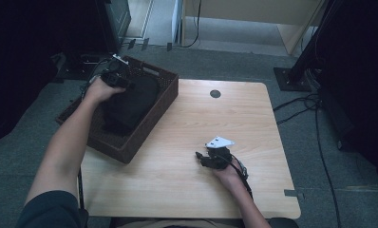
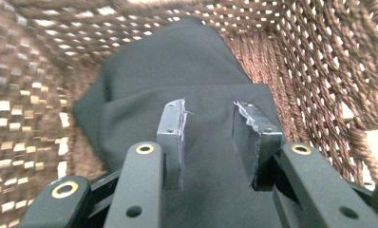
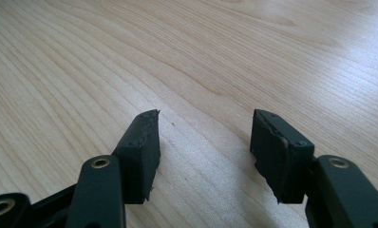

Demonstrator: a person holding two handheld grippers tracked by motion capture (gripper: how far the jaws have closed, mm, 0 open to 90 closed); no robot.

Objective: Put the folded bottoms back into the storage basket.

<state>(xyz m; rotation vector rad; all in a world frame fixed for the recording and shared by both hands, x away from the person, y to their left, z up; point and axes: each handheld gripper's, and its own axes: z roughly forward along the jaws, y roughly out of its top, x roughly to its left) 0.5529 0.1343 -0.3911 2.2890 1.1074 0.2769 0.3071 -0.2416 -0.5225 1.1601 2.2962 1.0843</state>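
A folded black cloth [image 1: 130,102] lies inside a dark brown woven basket [image 1: 165,85] at the table's left edge. My left gripper [image 1: 115,79] hovers over the cloth's far end, inside the basket. In the left gripper view the cloth [image 2: 177,71] spreads under my left gripper [image 2: 208,111], whose jaws stand apart with nothing between them. My right gripper [image 1: 203,156] rests low over the bare wooden table [image 1: 177,166] at the front right. In the right gripper view my right gripper [image 3: 203,126] is open wide above the table [image 3: 201,57].
The basket's wicker wall [image 2: 310,71] rises close on the right of the left gripper. A round black grommet [image 1: 215,93] sits near the table's far edge. Cables [image 1: 315,123] trail on the carpet to the right, and dark equipment stands at both sides.
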